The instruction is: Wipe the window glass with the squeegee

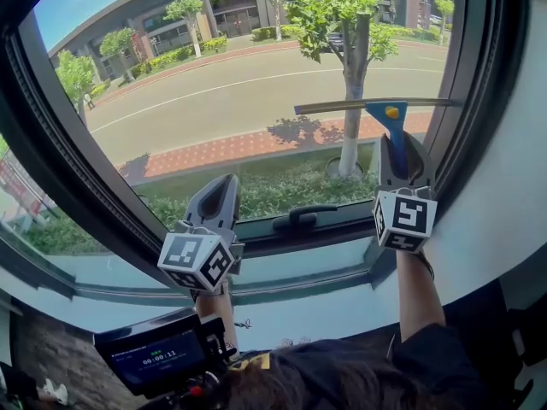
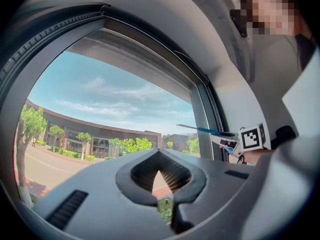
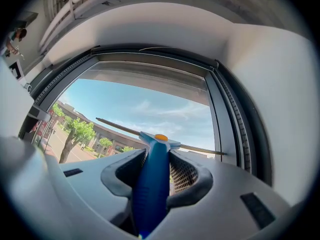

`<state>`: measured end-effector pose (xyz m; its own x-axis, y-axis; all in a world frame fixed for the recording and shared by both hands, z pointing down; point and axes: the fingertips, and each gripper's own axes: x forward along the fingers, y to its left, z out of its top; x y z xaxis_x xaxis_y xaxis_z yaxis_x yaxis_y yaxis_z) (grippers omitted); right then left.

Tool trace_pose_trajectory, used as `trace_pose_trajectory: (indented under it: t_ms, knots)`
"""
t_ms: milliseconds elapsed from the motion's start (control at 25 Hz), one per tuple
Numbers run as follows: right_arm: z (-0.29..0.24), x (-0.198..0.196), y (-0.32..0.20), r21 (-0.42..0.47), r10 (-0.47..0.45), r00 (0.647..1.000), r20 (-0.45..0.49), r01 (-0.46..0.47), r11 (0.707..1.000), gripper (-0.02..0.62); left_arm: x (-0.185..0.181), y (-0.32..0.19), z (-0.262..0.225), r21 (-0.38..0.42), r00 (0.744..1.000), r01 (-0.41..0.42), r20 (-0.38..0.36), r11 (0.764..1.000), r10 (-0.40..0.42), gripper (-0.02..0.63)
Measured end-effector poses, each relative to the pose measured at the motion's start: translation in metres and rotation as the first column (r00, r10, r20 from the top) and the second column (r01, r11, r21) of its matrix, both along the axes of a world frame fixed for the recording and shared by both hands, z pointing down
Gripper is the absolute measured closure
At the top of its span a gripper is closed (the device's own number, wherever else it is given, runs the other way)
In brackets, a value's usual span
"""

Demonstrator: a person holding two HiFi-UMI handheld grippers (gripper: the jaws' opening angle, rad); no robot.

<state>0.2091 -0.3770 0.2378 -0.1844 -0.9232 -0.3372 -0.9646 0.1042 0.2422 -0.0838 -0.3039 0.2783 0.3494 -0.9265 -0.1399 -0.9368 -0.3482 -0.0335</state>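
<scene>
A blue-handled squeegee [image 1: 395,131] stands upright against the window glass [image 1: 256,84], its long blade [image 1: 376,105] lying level across the right part of the pane. My right gripper [image 1: 398,156] is shut on the squeegee's handle [image 3: 150,184]; the blade [image 3: 120,128] crosses ahead of the jaws. My left gripper [image 1: 218,202] is lower and to the left, near the bottom of the pane, shut with nothing between its jaws. From the left gripper view, the squeegee [image 2: 205,130] and the right gripper's marker cube [image 2: 253,137] show at the right.
A dark window frame [image 1: 470,67] runs down the right side and a black window handle [image 1: 301,219] sits on the lower frame rail. A white wall [image 1: 504,220] lies right of the frame. A camera screen [image 1: 158,353] hangs at the person's chest.
</scene>
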Motion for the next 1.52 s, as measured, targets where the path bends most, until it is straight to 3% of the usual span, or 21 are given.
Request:
trace_pose_trajectory:
  t_ms: [560, 1520]
  knots:
    - [0.037, 0.0, 0.001, -0.071, -0.003, 1.0, -0.002, 0.003, 0.997, 0.453, 0.006, 0.004, 0.007, -0.008, 0.999, -0.01, -0.048, 1.0, 0.01, 0.604]
    - [0.106, 0.001, 0.003, -0.176, 0.0, 1.0, -0.02, -0.003, 0.984, 0.453, 0.015, 0.005, 0.033, -0.026, 0.999, -0.038, -0.005, 0.999, 0.038, 0.604]
